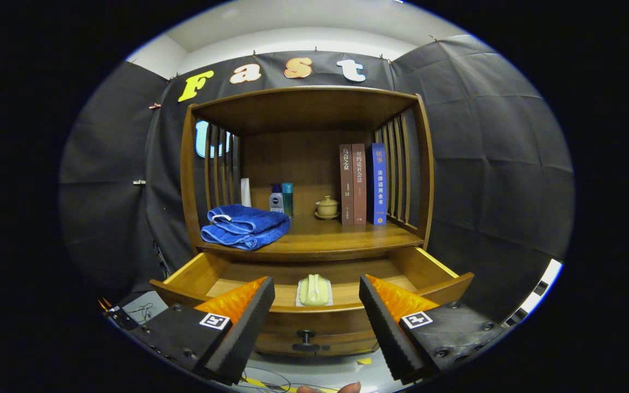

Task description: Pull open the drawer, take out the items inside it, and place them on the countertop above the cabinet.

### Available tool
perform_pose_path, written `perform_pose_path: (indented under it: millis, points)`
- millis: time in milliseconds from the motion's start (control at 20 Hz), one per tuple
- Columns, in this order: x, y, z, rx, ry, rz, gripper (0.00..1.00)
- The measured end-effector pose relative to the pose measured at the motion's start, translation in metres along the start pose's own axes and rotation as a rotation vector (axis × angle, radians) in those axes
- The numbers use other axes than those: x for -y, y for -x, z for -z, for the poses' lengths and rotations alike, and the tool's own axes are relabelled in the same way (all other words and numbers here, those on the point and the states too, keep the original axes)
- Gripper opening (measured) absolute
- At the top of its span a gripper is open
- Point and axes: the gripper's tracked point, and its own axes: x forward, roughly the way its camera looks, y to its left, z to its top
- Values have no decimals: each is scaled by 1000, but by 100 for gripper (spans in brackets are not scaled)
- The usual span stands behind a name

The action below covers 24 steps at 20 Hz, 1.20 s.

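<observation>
Black cloth backs a wooden cabinet whose drawer stands pulled open, a pale green item lying inside; the gripper hovers with jaws wide apart and empty, the reach-in seemingly next, while towel, bottles and books crowd the desk above

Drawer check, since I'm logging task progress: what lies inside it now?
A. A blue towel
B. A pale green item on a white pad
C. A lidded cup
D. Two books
B: the open drawer holds a pale green item on a white pad, seen between the open gripper's fingers; the towel, books and cup sit on the countertop above.
</observation>
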Motion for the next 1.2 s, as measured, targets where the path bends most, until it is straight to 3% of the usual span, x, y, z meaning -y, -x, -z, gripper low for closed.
perform_pose_path:
  millis: [250,450,800,1000,1200]
  points:
    - [-10,-42,-23,-160,-1,-58,98]
    - [-10,-83,-13,-331,45,-54,98]
    - [-9,-145,61,-677,-7,-56,97]
    - [-2,-174,96,-760,38,-10,97]
    - [1,-194,118,-805,19,30,85]
